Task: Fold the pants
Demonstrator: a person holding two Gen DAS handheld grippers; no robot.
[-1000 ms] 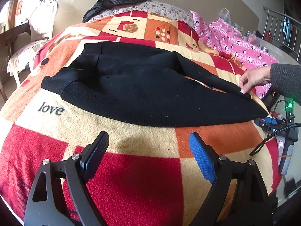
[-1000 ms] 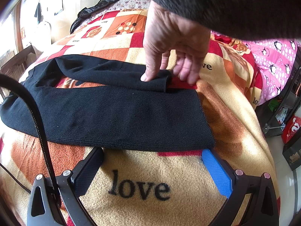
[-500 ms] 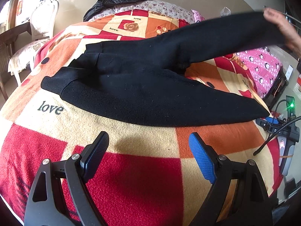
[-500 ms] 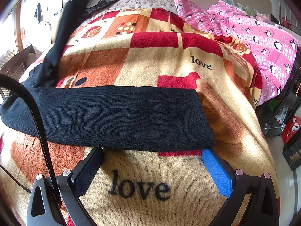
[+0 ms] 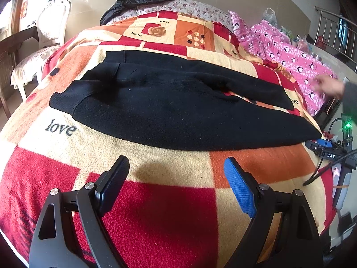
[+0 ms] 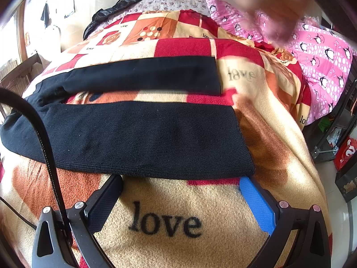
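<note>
Black knit pants [image 5: 174,111] lie spread on a patterned blanket, waistband at the left, both legs running right and slightly apart. In the right wrist view the two legs [image 6: 138,138] lie parallel with blanket showing between them. My left gripper [image 5: 176,178] is open and empty, resting on the blanket just short of the near leg. My right gripper [image 6: 180,189] is open and empty, its tips touching the near leg's edge close to the hem. A bare hand [image 5: 330,87] hovers blurred at the right.
The red, orange and cream blanket [image 5: 156,212] covers the bed. A pink penguin quilt [image 5: 296,55] lies at the far right. A black jacket [image 5: 142,0] lies at the bed's head. A white chair [image 5: 51,24] stands at the left. Cables and a device [image 5: 332,154] sit off the right edge.
The bare hand lifted the far pant leg into the air, then laid it flat, apart from the near leg, and drew away. Both grippers stayed still.
</note>
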